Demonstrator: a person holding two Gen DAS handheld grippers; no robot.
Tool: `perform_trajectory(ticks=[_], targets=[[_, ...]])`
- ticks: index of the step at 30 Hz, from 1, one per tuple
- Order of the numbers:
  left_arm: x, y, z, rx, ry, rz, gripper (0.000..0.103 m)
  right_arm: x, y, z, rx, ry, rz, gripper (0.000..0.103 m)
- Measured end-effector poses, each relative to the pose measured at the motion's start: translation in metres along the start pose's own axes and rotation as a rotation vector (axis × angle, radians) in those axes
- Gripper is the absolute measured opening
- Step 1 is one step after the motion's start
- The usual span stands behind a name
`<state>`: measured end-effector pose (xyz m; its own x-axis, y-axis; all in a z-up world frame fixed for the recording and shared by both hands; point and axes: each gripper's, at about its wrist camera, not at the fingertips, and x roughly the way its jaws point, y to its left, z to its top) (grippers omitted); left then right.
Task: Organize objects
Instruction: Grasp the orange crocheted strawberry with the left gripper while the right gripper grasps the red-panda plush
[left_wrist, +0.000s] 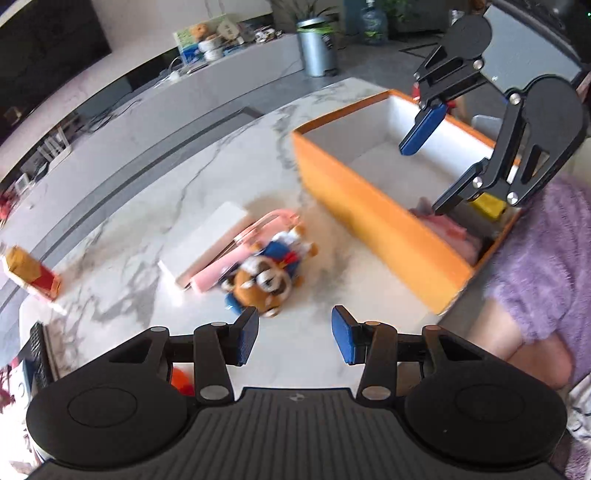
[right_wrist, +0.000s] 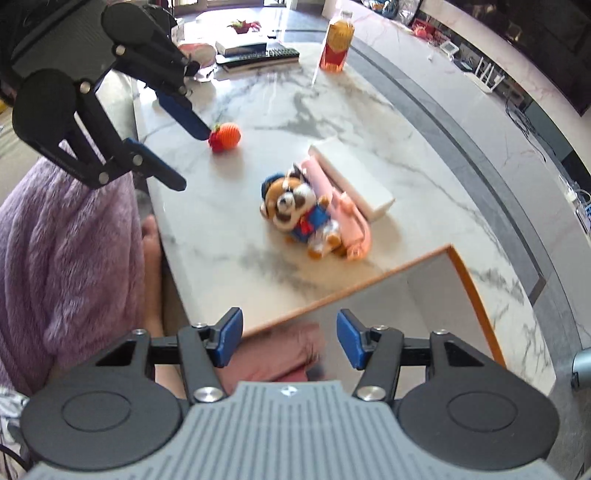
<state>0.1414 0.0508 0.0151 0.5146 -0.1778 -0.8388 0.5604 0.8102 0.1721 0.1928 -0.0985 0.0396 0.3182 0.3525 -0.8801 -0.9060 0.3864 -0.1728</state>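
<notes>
Marble table (right_wrist: 280, 110): plush raccoon (right_wrist: 295, 210), orange box (left_wrist: 373, 218).

My left gripper (left_wrist: 294, 338) points steeply down, its blue pads parted with nothing between them. My right gripper (right_wrist: 289, 338) also tilts steeply down, its jaws spread wide and empty. Both are raised and well apart from each other.

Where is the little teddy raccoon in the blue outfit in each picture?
Left wrist view: the brown-and-white plush raccoon in a blue outfit lies low in the middle, just above the left gripper's fingers.
Right wrist view: it lies near the middle, on the marble table.
Shared landmark: the flat white rectangular box beyond it.
</notes>
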Motion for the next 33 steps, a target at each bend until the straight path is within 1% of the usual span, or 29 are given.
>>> perform_trajectory(ticks=[1, 2, 5, 6, 8, 11, 12, 13, 15, 17, 19, 21, 24, 28, 30, 33], targets=[[0.004, 0.006, -0.001, -0.017, 0.01, -0.001, 0.05, 0.005, 0.0, 0.006, -0.011, -0.003, 0.006, 0.059], [0.009, 0.012, -0.005, -0.022, 0.019, 0.013, 0.049, 0.011, 0.0, 0.011, -0.025, -0.006, 0.014, 0.058], [0.026, 0.021, -0.012, 0.025, 0.021, 0.032, 0.049, 0.032, 0.0, 0.027, -0.071, 0.001, 0.031, 0.056], [0.033, 0.026, -0.015, 0.029, 0.033, 0.033, 0.049, 0.037, -0.001, 0.031, -0.076, 0.007, 0.039, 0.055], [0.045, 0.038, -0.022, 0.031, 0.055, 0.029, 0.049, 0.051, -0.004, 0.04, -0.08, 0.021, 0.057, 0.051], [0.057, 0.059, -0.035, 0.005, 0.086, 0.043, 0.05, 0.073, -0.009, 0.052, -0.096, 0.039, 0.08, 0.046], [0.06, 0.065, -0.04, 0.005, 0.098, 0.052, 0.05, 0.08, -0.01, 0.055, -0.105, 0.045, 0.082, 0.046], [0.063, 0.07, -0.044, 0.014, 0.117, 0.065, 0.054, 0.088, -0.012, 0.059, -0.114, 0.052, 0.081, 0.046], [0.069, 0.081, -0.052, 0.013, 0.145, 0.093, 0.055, 0.104, -0.016, 0.066, -0.128, 0.069, 0.071, 0.046], [0.075, 0.094, -0.058, -0.029, 0.162, 0.108, 0.06, 0.118, -0.021, 0.07, -0.145, 0.092, 0.066, 0.048], [0.083, 0.105, -0.062, -0.072, 0.176, 0.111, 0.062, 0.131, -0.026, 0.074, -0.161, 0.112, 0.067, 0.048], [0.093, 0.113, -0.065, -0.095, 0.191, 0.109, 0.064, 0.144, -0.031, 0.079, -0.184, 0.131, 0.067, 0.049], [0.109, 0.122, -0.067, -0.129, 0.228, 0.101, 0.064, 0.156, -0.033, 0.083, -0.217, 0.147, 0.078, 0.052], [0.124, 0.131, -0.07, -0.161, 0.272, 0.072, 0.063, 0.171, -0.033, 0.089, -0.255, 0.166, 0.104, 0.052], [0.129, 0.134, -0.07, -0.175, 0.286, 0.064, 0.058, 0.179, -0.031, 0.091, -0.271, 0.18, 0.125, 0.052], [0.134, 0.138, -0.071, -0.187, 0.289, 0.062, 0.055, 0.191, -0.028, 0.092, -0.3, 0.195, 0.115, 0.053]])
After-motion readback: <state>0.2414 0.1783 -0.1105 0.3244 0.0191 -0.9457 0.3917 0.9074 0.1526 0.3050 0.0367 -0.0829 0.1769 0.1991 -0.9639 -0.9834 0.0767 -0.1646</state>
